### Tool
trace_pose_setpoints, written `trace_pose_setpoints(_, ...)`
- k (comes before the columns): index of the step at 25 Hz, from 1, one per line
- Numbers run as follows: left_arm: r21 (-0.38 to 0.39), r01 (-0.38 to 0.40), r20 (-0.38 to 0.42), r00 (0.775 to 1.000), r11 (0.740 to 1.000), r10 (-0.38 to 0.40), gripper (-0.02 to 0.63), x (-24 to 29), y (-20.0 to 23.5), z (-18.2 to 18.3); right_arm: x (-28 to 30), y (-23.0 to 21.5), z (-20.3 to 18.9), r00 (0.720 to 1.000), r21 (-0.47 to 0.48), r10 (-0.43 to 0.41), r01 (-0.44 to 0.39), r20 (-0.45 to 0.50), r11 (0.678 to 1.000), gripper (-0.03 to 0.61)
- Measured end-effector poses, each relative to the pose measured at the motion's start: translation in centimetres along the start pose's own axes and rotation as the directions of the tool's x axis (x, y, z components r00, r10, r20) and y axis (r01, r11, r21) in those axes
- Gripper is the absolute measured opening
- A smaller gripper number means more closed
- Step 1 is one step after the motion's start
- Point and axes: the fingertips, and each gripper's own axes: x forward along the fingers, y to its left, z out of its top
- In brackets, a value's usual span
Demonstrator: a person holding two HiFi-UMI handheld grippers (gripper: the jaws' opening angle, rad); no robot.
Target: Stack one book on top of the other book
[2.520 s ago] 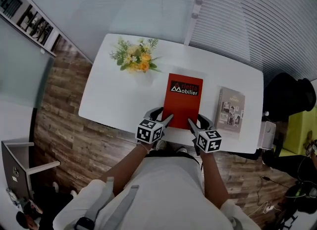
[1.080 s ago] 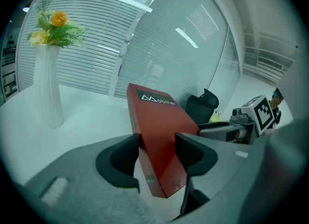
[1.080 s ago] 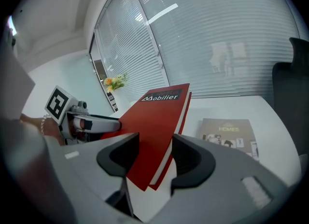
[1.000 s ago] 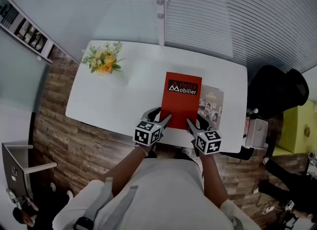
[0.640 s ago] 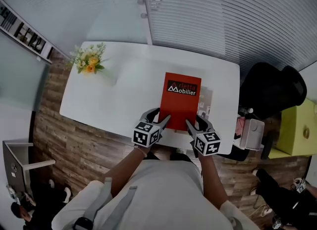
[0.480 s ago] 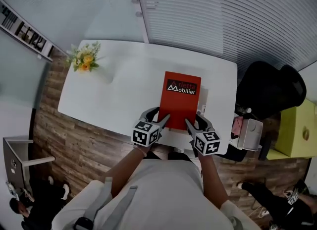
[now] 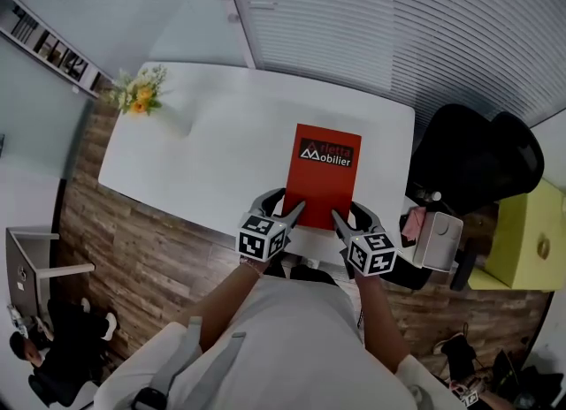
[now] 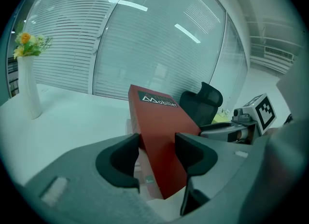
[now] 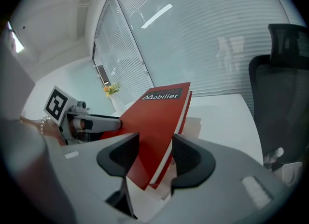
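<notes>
A red book (image 7: pixel 325 174) with a "Mobilier" cover is held flat over the right part of the white table (image 7: pixel 212 152). My left gripper (image 7: pixel 287 210) is shut on its near left corner and my right gripper (image 7: pixel 351 217) on its near right corner. In the left gripper view the pads of the left gripper (image 8: pixel 157 150) press the red book (image 8: pixel 161 136). In the right gripper view the right gripper (image 9: pixel 155 153) clamps the book (image 9: pixel 154 121) the same way. A pale corner of the second book (image 9: pixel 194 124) peeks from under it. The head view hides that book.
A white vase of yellow flowers (image 7: pixel 137 97) stands at the table's far left corner. A black office chair (image 7: pixel 469 161) is just past the table's right end, with a white device (image 7: pixel 438 240) and a yellow cabinet (image 7: pixel 522 240) beside it. Window blinds (image 7: pixel 354 19) run behind the table.
Both grippers have carried the red book rightwards along the table. The beige book, earlier visible to its right, is now covered by it. Both grips are unchanged.
</notes>
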Motion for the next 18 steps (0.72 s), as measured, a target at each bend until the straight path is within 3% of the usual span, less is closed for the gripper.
trace_pose_setpoints(18, 0.013, 0.071, -0.021, 0.997, 0.997, -0.071, 0.242, 0.2, 2.1, 1.2, 1.2, 1.3, 0.8, 0.998, 0.029, -0.068, 0.068, 0.009, 0.997, 0.215)
